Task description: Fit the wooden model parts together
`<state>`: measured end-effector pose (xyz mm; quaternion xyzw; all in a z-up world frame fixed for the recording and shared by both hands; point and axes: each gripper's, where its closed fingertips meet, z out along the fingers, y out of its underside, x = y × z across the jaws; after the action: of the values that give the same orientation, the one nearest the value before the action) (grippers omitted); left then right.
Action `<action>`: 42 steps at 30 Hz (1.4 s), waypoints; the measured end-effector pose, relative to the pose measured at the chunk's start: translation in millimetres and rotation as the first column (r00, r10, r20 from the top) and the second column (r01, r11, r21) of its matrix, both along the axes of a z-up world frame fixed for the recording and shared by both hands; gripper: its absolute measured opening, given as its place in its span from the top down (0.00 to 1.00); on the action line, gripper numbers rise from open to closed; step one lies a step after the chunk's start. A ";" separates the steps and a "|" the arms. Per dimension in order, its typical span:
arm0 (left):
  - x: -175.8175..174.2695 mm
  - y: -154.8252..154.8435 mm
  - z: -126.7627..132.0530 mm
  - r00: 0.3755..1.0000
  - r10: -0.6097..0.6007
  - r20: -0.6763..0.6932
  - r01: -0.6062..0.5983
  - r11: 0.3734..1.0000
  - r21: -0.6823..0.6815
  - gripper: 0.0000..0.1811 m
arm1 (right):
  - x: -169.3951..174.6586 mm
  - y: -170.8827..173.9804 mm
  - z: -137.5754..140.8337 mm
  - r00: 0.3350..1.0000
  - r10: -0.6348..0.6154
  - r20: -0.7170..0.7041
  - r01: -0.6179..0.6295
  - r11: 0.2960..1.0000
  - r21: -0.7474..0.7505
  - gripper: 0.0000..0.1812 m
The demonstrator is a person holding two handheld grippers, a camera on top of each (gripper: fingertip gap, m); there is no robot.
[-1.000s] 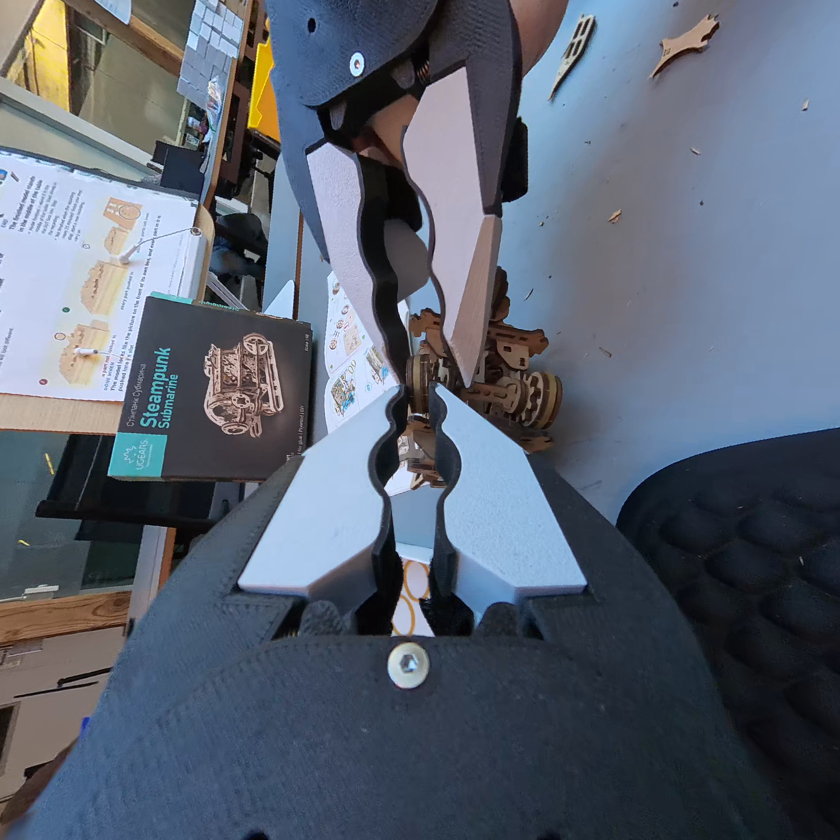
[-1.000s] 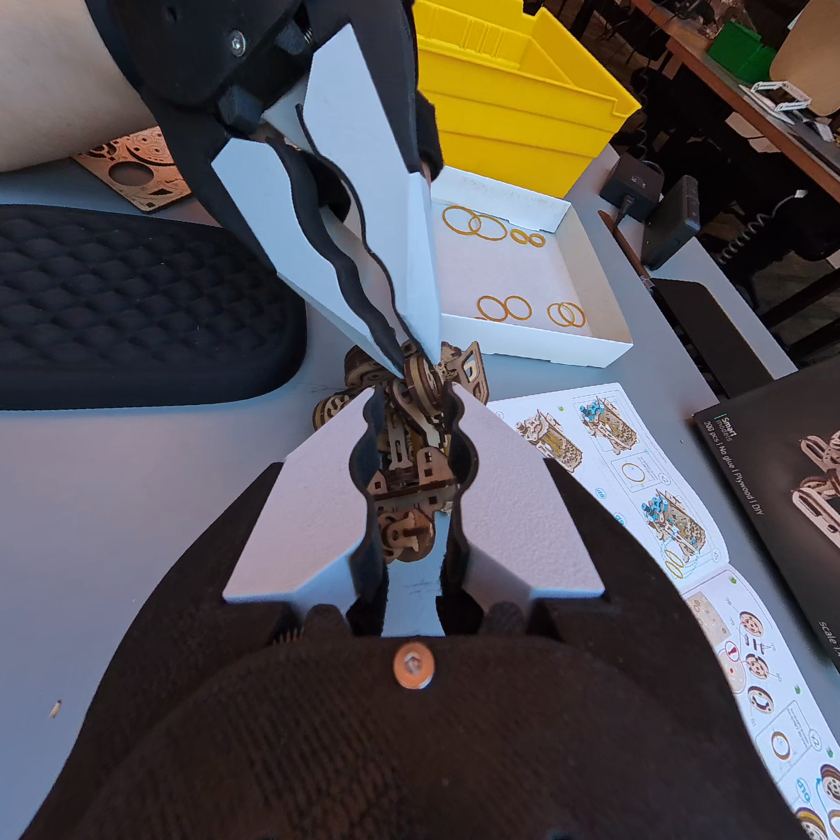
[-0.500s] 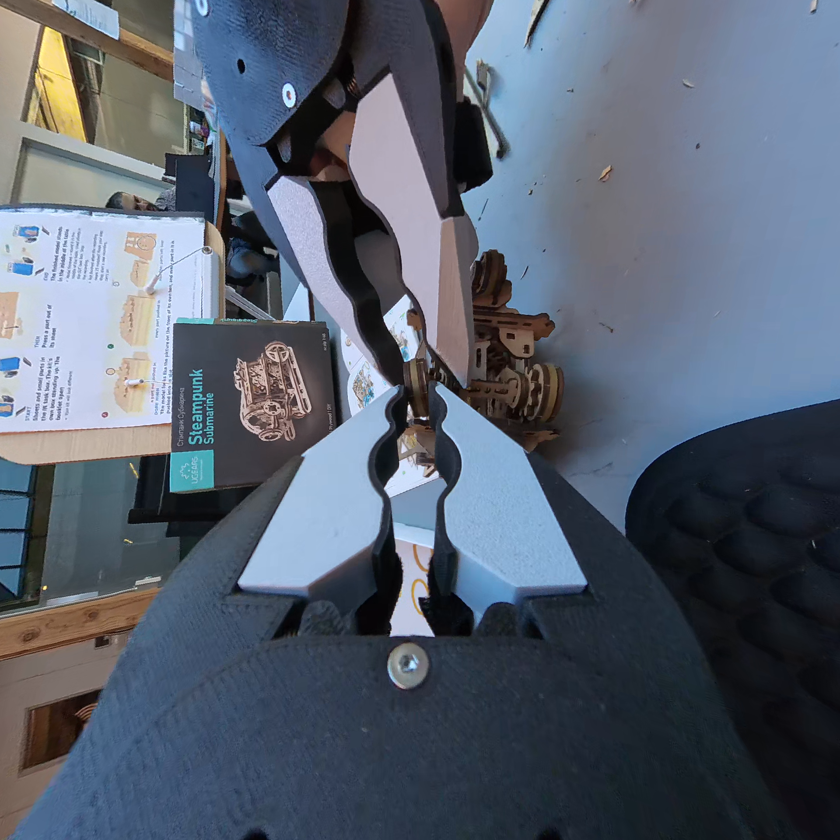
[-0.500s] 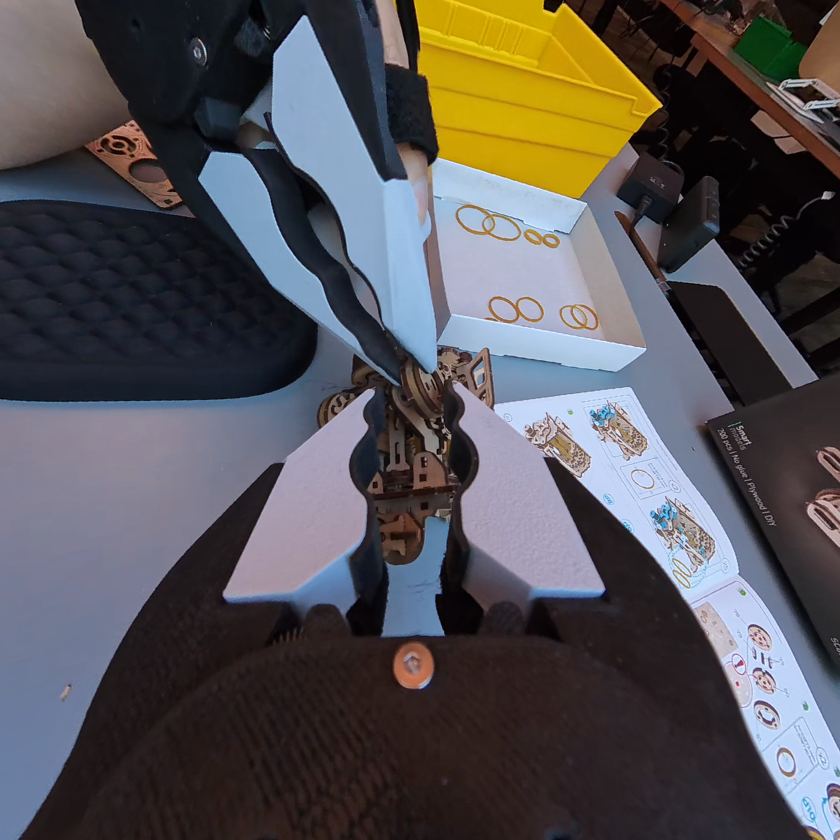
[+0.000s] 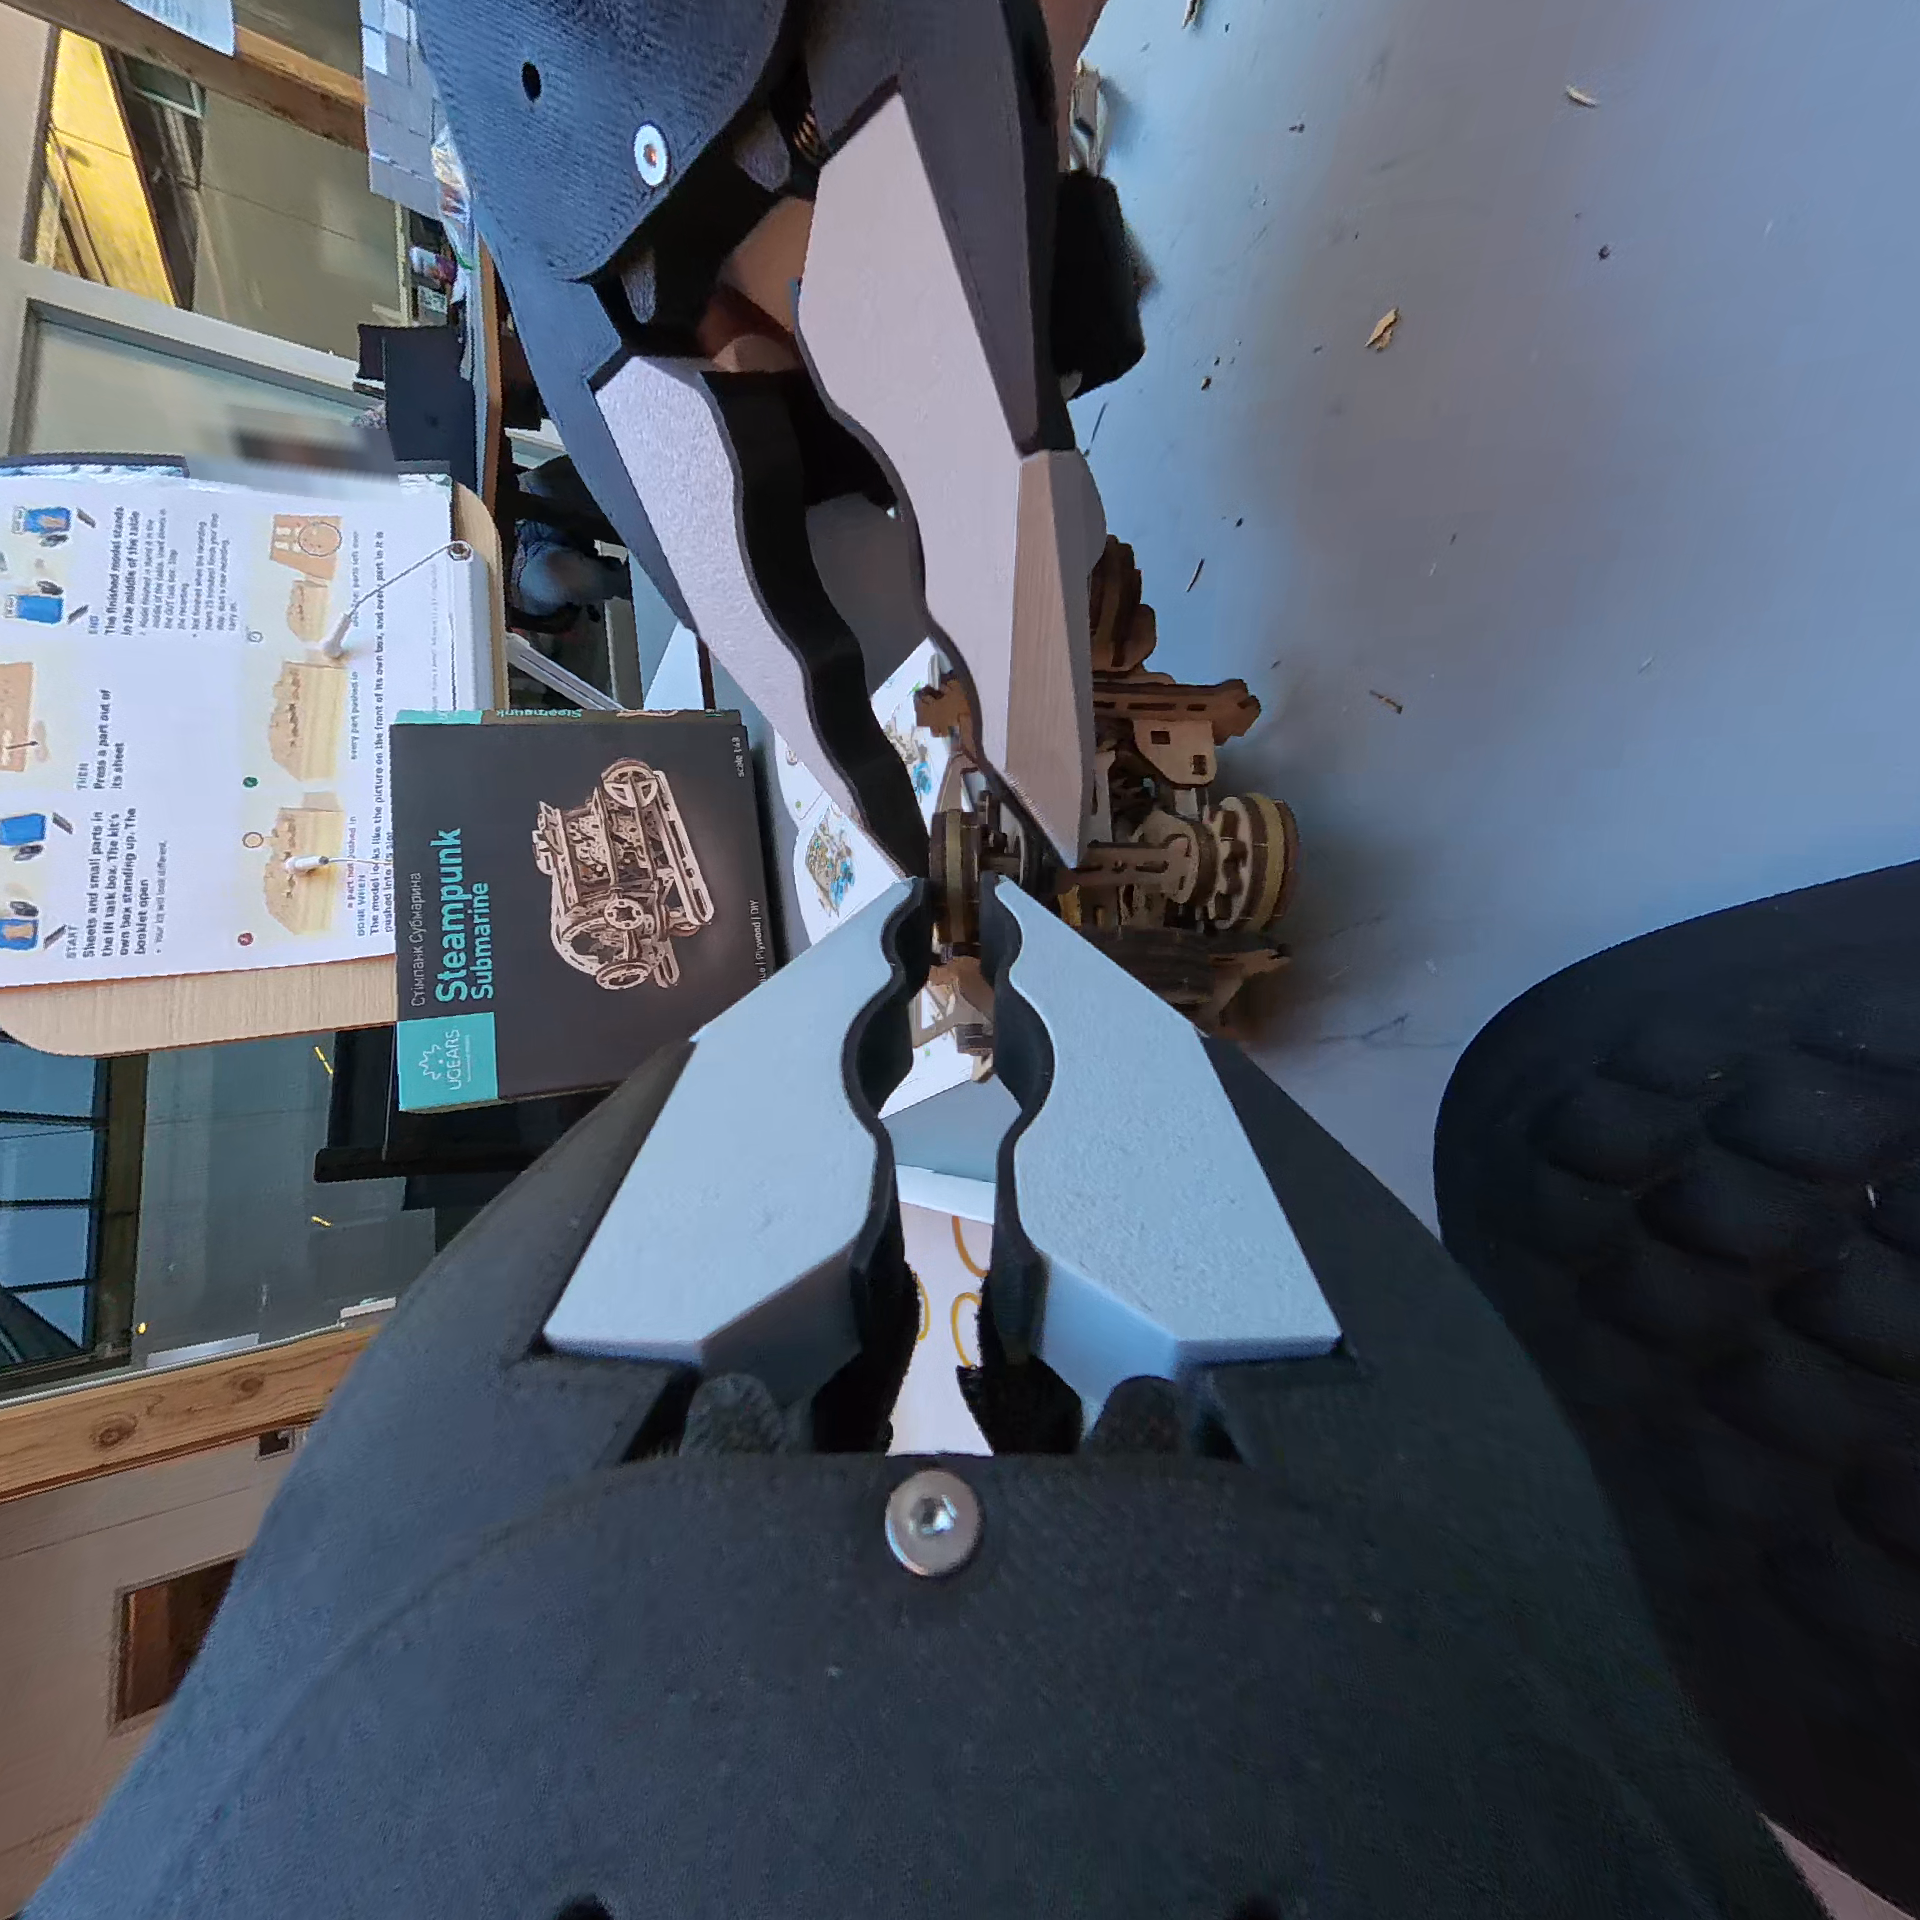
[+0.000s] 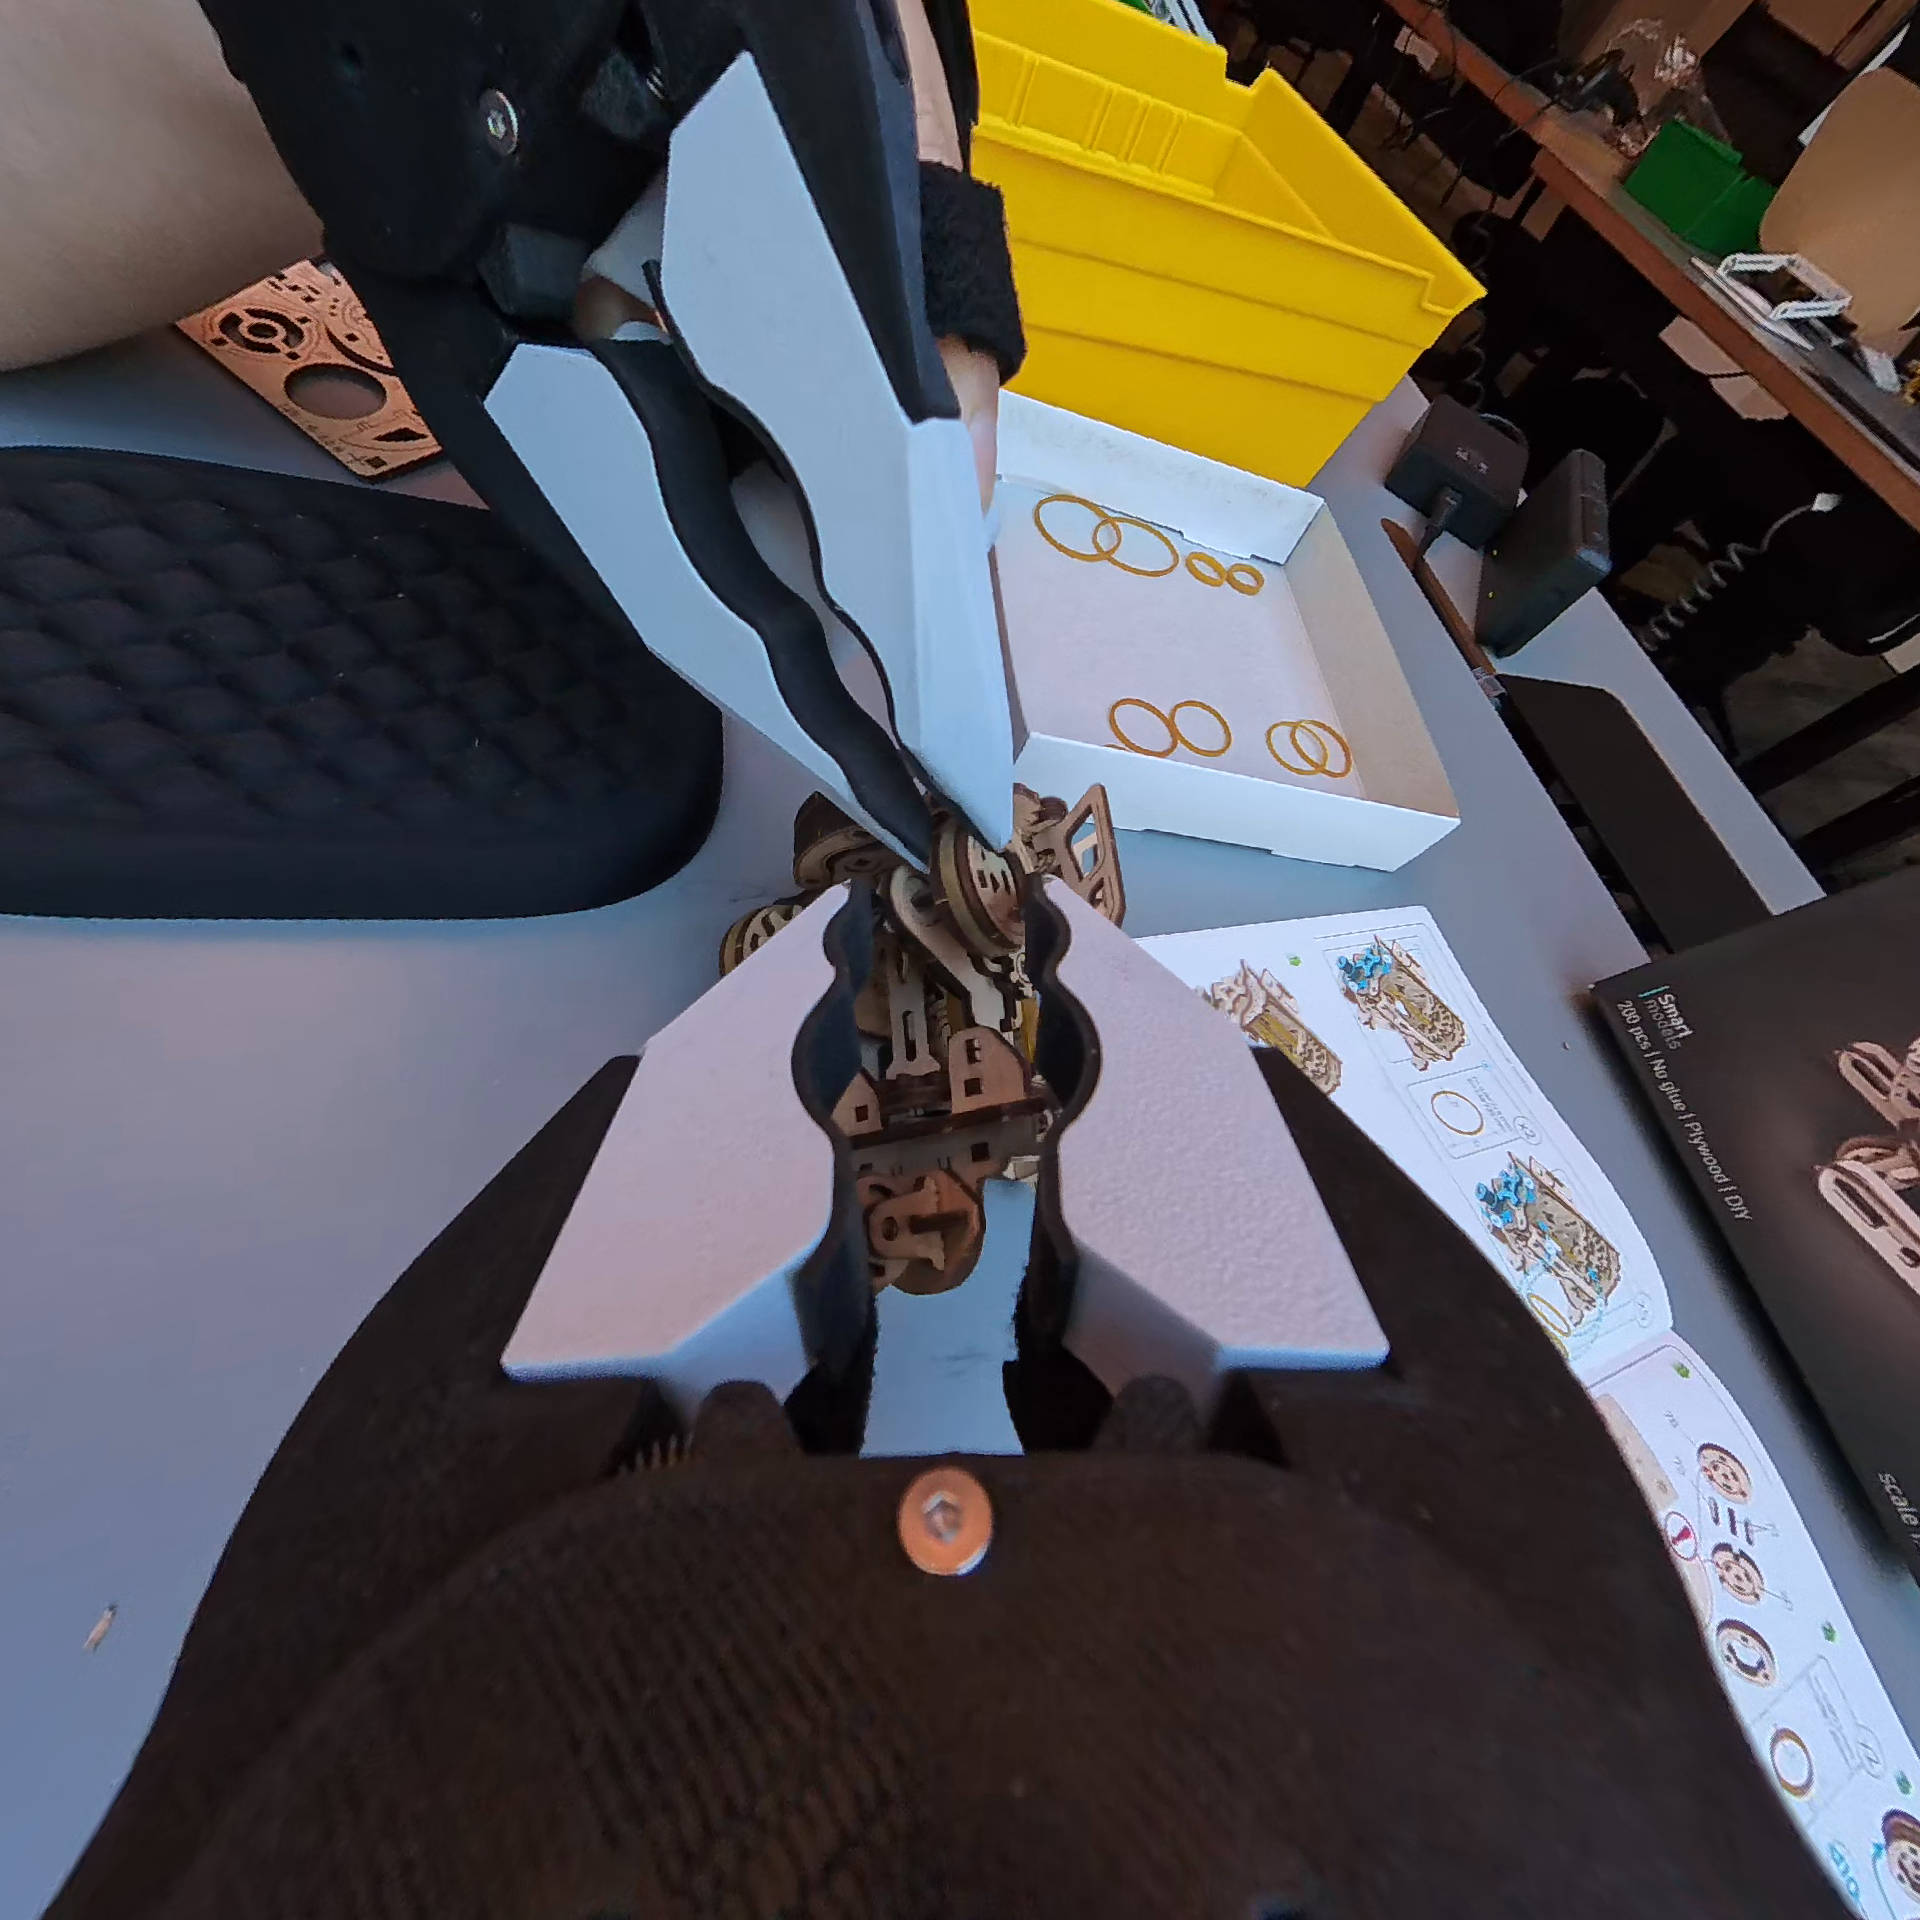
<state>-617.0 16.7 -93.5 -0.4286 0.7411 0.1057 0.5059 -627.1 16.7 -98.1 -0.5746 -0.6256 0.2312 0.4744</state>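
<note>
The partly built wooden model (image 6: 935, 1070) stands on the grey table, held between the fingers of my right gripper (image 6: 940, 904), which is shut on it. My left gripper (image 6: 961, 842) comes down from above and is shut on a small round wooden wheel (image 6: 977, 883) at the model's top. In the left wrist view my left gripper (image 5: 951, 899) pinches that wheel (image 5: 961, 847), the right gripper (image 5: 992, 847) reaches in from above, and the model (image 5: 1174, 831) shows to the right of the tips.
A black padded mat (image 6: 312, 675) lies left of the model. A white tray (image 6: 1226, 810) with rubber bands and a yellow bin (image 6: 1195, 229) stand behind. An open booklet (image 6: 1455, 1091) and the black kit box (image 5: 571, 904) lie to the right. A cut wooden sheet (image 6: 301, 364) lies far left. The tips of both grippers are at nearly the same place.
Both grippers stay shut on the wheel and the model. The left gripper has tilted and shifted slightly against the model; the wheel stays at the model's top.
</note>
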 end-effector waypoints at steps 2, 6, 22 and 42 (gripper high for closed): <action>1.2 -0.6 -0.2 1.000 -0.001 -0.002 0.001 1.000 -0.001 0.96 | 0.9 -1.1 0.0 1.000 0.012 0.006 -0.012 1.000 0.025 0.85; 1.6 1.4 0.7 0.999 0.024 0.031 -0.023 0.999 -0.048 0.96 | 0.5 0.3 1.1 1.000 -0.002 0.012 0.001 0.998 0.061 0.86; 2.7 11.8 13.6 0.936 0.125 0.328 0.024 0.910 -0.414 0.96 | 12.1 8.1 15.5 0.991 0.001 -0.131 -0.014 0.995 -0.099 0.83; 8.4 -8.8 63.8 0.747 0.352 0.564 0.455 0.347 -0.820 0.96 | 15.2 -7.4 65.4 0.900 -0.011 -0.436 -0.218 0.854 -0.471 0.95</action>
<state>-608.6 7.9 -29.7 -0.6175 0.4451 -0.5136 0.3960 -611.9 9.3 -32.7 -0.5795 -0.4549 0.5329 0.4162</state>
